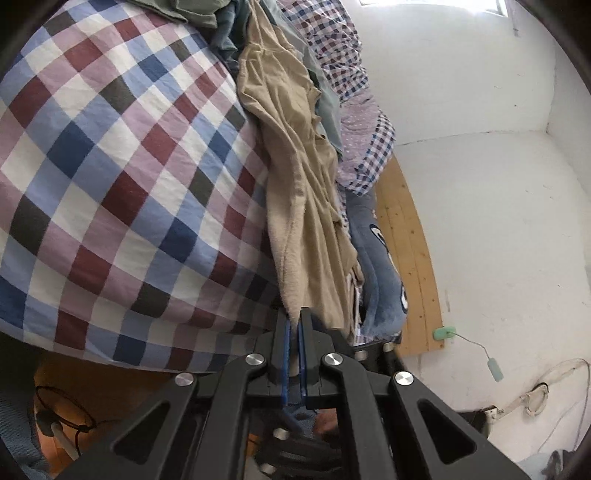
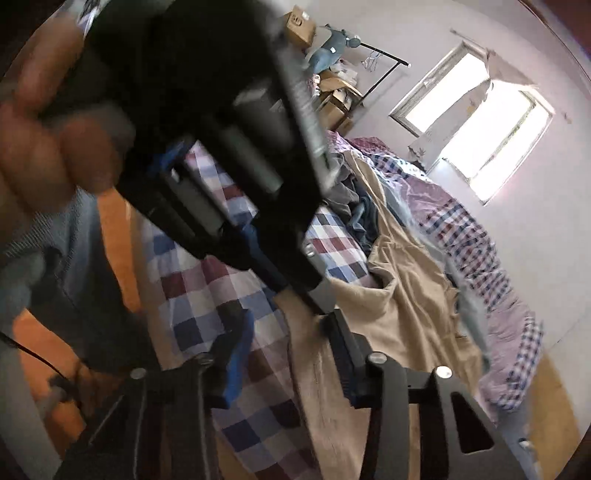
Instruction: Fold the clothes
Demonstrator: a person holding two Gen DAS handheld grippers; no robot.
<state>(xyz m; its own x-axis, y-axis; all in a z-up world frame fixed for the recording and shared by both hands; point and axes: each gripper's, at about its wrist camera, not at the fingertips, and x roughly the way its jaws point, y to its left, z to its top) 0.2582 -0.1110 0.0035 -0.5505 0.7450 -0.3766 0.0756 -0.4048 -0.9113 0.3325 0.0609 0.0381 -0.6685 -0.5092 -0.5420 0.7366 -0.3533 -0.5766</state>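
Beige fabric of a garment (image 1: 295, 192) is lying in a long rumpled strip across the checked bedspread (image 1: 110, 177), its near edge pinched tight between the closed blue pads of the left gripper (image 1: 294, 321). From the right wrist, that same left gripper is looming blurred across the upper frame, a hand (image 2: 40, 147) gripping it and hiding much of the bed. Right gripper (image 2: 291, 354) is hanging parted over the beige cloth, clamping nothing. Folds of the clothes heap (image 1: 207, 18) beyond are running out of frame.
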